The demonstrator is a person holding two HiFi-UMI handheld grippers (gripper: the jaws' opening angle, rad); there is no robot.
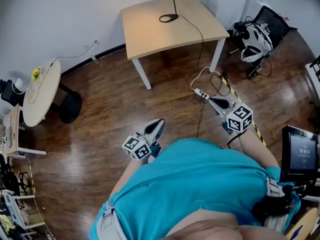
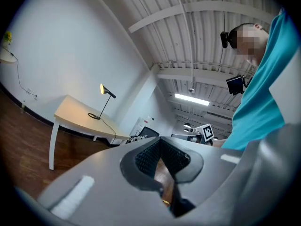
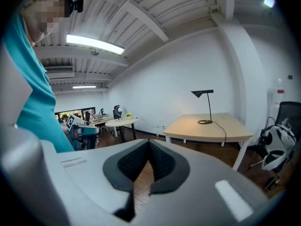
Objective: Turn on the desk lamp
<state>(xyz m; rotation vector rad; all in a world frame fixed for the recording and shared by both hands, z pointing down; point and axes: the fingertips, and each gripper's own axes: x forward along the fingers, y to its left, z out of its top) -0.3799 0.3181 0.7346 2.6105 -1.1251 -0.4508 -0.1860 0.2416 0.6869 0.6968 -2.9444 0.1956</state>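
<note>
The black desk lamp [image 1: 171,4] stands on a light wooden table [image 1: 150,29] at the far side of the room, its ring base near the table's back edge. Its head [image 2: 104,89] glows in the left gripper view, and a warm patch lies on the tabletop [image 3: 211,125] under the lamp [image 3: 205,102]. Both grippers hang over the wooden floor, well short of the table, close to the person's teal shirt. My left gripper [image 1: 160,121] [image 2: 161,142] is shut and holds nothing. My right gripper [image 1: 211,100] [image 3: 149,144] is also shut and holds nothing.
The lamp's cord runs off the table to a power strip [image 1: 201,94] on the floor just ahead of the right gripper. A black chair with white gear [image 1: 257,34] is at the right, a round white table [image 1: 42,91] at the left, a monitor [image 1: 300,154] near right.
</note>
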